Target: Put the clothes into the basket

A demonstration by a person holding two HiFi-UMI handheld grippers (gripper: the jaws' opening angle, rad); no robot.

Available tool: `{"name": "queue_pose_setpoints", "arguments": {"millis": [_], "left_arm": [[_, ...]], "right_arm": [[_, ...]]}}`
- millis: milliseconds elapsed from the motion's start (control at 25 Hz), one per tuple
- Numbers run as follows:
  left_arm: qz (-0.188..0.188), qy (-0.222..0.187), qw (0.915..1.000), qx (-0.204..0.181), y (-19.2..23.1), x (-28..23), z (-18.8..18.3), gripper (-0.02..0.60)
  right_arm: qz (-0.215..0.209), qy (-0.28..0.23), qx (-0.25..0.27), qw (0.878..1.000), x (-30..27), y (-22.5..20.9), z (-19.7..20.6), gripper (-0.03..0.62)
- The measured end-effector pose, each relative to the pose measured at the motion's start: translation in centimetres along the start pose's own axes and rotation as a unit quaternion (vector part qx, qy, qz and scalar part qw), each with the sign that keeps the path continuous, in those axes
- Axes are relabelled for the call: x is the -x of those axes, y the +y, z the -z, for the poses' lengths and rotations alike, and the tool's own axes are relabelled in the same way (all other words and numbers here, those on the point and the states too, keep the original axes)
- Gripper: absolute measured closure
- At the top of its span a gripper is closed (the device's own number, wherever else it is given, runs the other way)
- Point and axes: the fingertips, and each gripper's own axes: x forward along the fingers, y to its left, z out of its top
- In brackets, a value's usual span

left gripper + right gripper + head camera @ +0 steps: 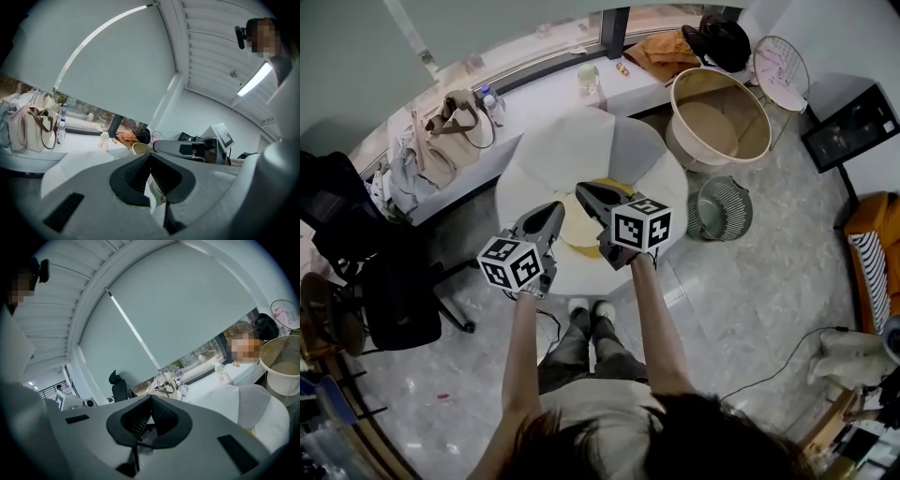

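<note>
A yellow garment [574,231] lies on the round white table [581,141], partly hidden under both grippers. My left gripper [555,208] hovers over its left part, jaws shut with nothing between them [151,154]. My right gripper [581,190] is close beside it on the right, also shut and empty [151,397]. The large cream basket [717,117] stands on the floor beyond the table's right side. It shows at the right edge of the right gripper view [281,366] and small in the left gripper view [138,148].
A small green basket [724,208] sits on the floor right of the table. The window bench holds beige bags [455,117], a bottle [588,78], an orange cloth [661,52] and a black bag [722,39]. A black office chair [384,281] stands at left.
</note>
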Motion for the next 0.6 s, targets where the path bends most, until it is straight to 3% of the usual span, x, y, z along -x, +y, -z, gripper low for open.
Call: {"name": "queue_pose_setpoints", "arguments": {"millis": [280, 600], "left_arm": [[0.003, 0.020, 0.9997, 0.011, 2.5, -1.9, 1.6, 0.571], [0.017, 0.026, 0.9991, 0.027, 5.8, -5.0, 1.5, 0.571]], "right_arm": [[0.007, 0.007, -0.036, 0.999, -1.9, -3.3, 1.6, 0.585], [0.013, 0.029, -0.039, 0.999, -4.5, -8.1, 2.9, 0.585]]}}
